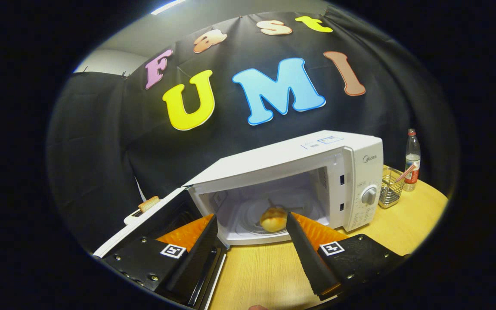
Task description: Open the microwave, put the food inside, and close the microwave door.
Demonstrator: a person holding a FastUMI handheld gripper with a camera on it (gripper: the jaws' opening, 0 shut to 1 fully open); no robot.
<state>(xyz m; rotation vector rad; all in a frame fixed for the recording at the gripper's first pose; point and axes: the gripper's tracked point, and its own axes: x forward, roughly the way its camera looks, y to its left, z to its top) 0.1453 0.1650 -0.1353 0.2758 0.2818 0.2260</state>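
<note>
**Bun on the turntable, door left to shut**

The bun [273, 219] sits on the glass turntable [248, 215] inside the microwave [317, 172], towards the front of the cavity, just beyond the fingertips and seen in the gap between them. It looks soft and light, a thing that would squash under a hard pinch; if it needed shifting, a gentle hold across its sides would do. By the look of it, it needs none

The gripper [251, 221] has its fingers spread wide and released, holding nothing, just in front of the microwave's open mouth

The door [153, 219] hangs swung out on the microwave's hinge side, its dark inner pane facing the cavity. It should be rigid and swing easily on its hinges; my judgement is that a push on its outer face near the free edge would close it, with no grasp needed

The microwave stands on a wooden counter [265, 271]. On its control side, past the dial [369, 195], a wire basket [391, 187] sits near the microwave, and a plastic bottle [412, 160] stands just beyond the basket
</note>
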